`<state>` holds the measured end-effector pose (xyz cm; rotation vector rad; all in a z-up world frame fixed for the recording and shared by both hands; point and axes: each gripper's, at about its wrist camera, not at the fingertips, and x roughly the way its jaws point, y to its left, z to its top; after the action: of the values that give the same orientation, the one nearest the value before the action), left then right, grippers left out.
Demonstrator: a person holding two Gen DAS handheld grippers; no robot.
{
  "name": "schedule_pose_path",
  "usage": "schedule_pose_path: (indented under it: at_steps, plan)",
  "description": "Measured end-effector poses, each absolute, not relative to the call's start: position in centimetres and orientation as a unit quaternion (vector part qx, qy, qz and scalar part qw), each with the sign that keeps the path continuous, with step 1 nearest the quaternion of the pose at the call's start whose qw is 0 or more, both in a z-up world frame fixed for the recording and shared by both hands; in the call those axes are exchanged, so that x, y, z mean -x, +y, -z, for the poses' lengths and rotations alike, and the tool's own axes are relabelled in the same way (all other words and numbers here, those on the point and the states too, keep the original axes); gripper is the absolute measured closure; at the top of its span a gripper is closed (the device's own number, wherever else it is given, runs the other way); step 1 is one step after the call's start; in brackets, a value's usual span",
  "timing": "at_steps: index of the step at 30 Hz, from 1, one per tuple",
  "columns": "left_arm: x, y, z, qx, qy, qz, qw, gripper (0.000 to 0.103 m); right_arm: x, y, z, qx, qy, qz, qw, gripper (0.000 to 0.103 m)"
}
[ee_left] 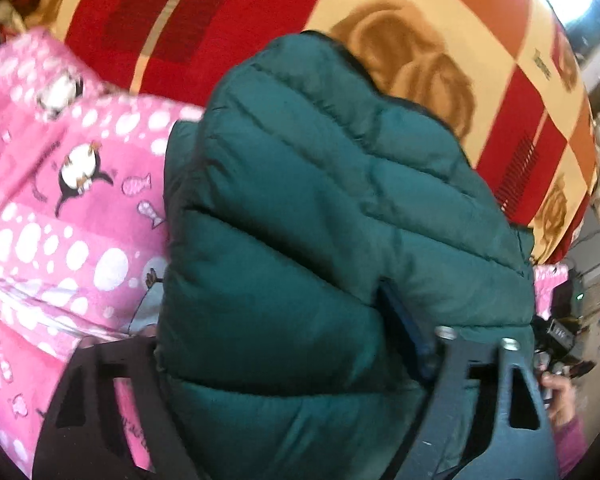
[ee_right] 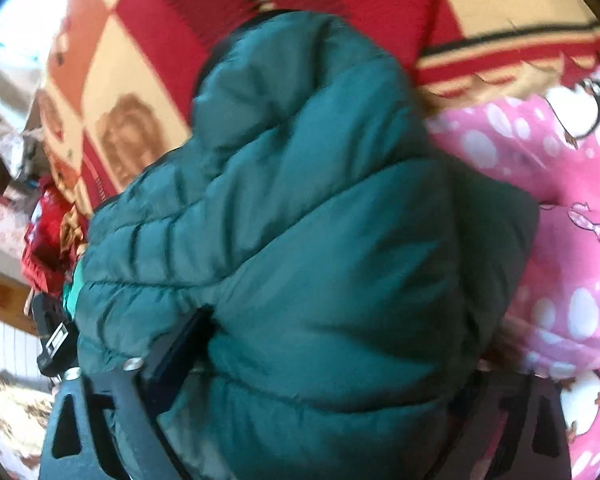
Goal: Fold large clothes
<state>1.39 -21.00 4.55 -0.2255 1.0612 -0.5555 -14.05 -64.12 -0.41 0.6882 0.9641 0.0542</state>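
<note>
A dark green puffer jacket (ee_left: 320, 220) lies bunched on a red and cream blanket (ee_left: 260, 20), beside a pink penguin-print blanket (ee_left: 60, 208). The left gripper (ee_left: 292, 344) clamps a thick fold of the jacket between its fingers. The right gripper (ee_right: 320, 344) grips another fold likewise.

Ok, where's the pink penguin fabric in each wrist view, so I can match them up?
Left wrist view: the pink penguin fabric fills the left side, left of the green puffer jacket.
Right wrist view: it fills the right side, right of the jacket.
Shared landmark: the red and cream checked blanket behind the jacket.
</note>
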Motion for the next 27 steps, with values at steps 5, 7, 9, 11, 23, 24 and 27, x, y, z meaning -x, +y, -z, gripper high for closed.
schedule_pose_path:
  at_steps: [5,7,9,11,23,24,27]
  plan:
    - [-0.4,-21.0,-6.7,0.103,0.48,0.267,0.829,0.061,15.6,-62.4,-2.2,-0.307,0.422,-0.022,0.853,0.05]
    - [0.1,-20.6,-7.8,0.107,0.475,0.273,0.83,0.064,16.5,-62.0,-3.3,-0.306,0.411,-0.023,0.859,0.056]
    - [1.0,-20.4,-8.8,0.105,0.47,0.278,0.831,0.065,17.2,-61.5,-4.6,-0.306,0.399,-0.026,0.864,0.06]
    - [2.0,-20.0,-9.7,0.106,0.468,0.283,0.83,0.066,18.4,-60.8,-6.0,-0.309,0.388,-0.033,0.868,0.061]
    - [11.4,-14.1,-11.5,0.085,0.509,0.304,0.801,0.064,27.8,-57.3,-8.9,-0.337,0.403,-0.06,0.849,0.061]
    - [11.9,-13.8,-11.0,0.081,0.513,0.295,0.802,0.062,28.4,-57.0,-8.5,-0.335,0.412,-0.056,0.845,0.06]
    - [12.6,-13.7,-9.0,0.059,0.519,0.263,0.811,0.043,29.3,-56.5,-6.8,-0.321,0.435,-0.012,0.841,0.044]
